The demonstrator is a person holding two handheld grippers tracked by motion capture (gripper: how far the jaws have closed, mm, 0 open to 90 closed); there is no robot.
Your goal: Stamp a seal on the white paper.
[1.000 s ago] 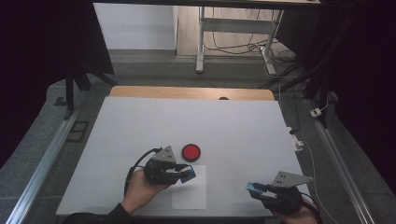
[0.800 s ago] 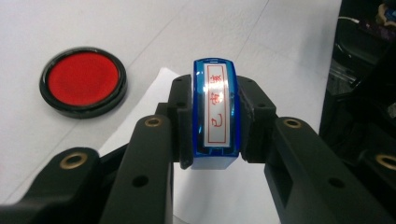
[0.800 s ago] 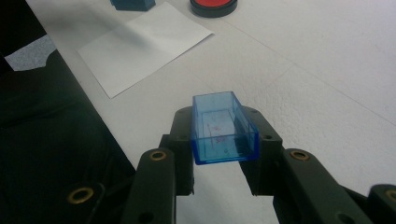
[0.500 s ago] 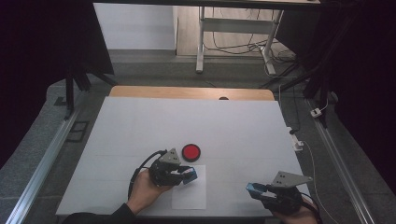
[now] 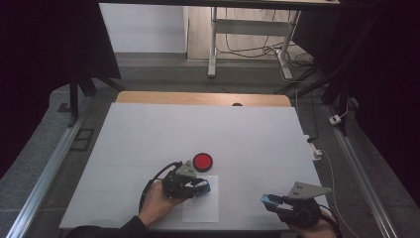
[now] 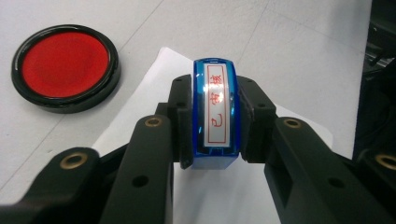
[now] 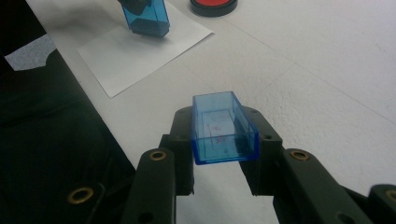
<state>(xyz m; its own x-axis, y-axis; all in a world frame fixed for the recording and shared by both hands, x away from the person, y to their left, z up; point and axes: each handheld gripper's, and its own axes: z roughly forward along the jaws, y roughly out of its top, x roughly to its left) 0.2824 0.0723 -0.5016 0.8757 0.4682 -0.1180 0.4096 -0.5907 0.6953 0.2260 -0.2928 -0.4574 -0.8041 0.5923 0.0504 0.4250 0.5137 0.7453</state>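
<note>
Holding the blue stamp [image 6: 215,114] between its jaws, my left gripper [image 5: 194,186] sat over the white sheet of paper [image 5: 200,208] near my edge of the table [image 5: 148,134]. Its jaws were closed tight on the stamp's sides, and the label with red characters faced the gripper's camera. From above I could not tell whether the stamp's base touched the paper. A round ink pad [image 5: 202,161], red in a black rim, lay just beyond the sheet, close to the left gripper. My right gripper [image 5: 277,202] was well apart, by the table's near right corner, jaws pinched on the clear blue stamp cap [image 7: 223,128], whose open hollow faced up and showed faint red smears inside. That cap hung above bare table.
</note>
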